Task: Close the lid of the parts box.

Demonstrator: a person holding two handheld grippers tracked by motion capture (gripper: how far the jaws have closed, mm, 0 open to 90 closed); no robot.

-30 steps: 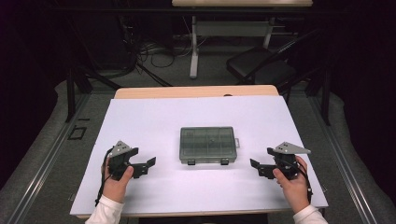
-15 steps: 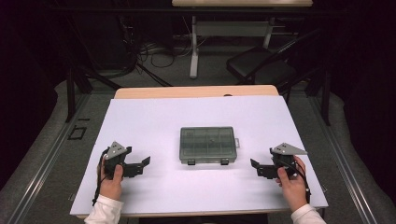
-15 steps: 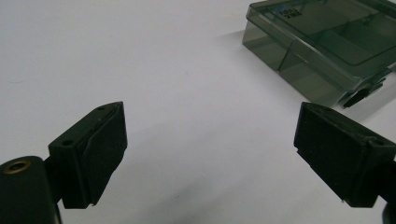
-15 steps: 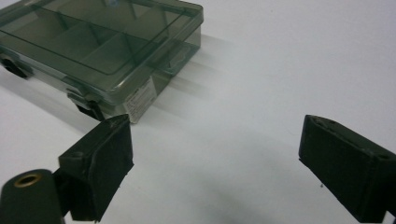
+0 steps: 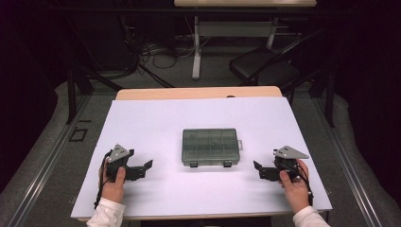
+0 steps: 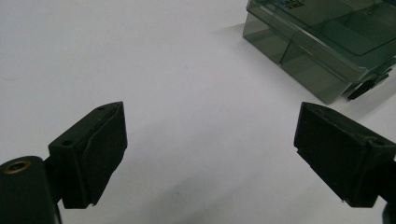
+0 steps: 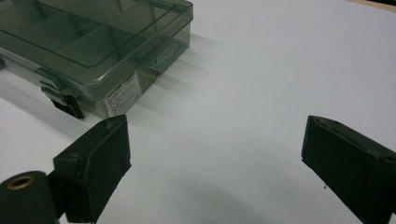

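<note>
- Compartment box [image 5: 211, 147]: 1, smoky clear plastic, lid closed, lying flat at the middle of the white table [image 5: 156, 118].
- Left gripper [image 5: 146, 166]: left of the box, apart from it, jaws spread wide, holding nothing.
- Right gripper [image 5: 258, 169]: right of the box, apart from it, jaws spread wide, holding nothing.

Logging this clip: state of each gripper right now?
Left gripper: open, holding nothing, short of the plastic box.
Right gripper: open, holding nothing.
</note>
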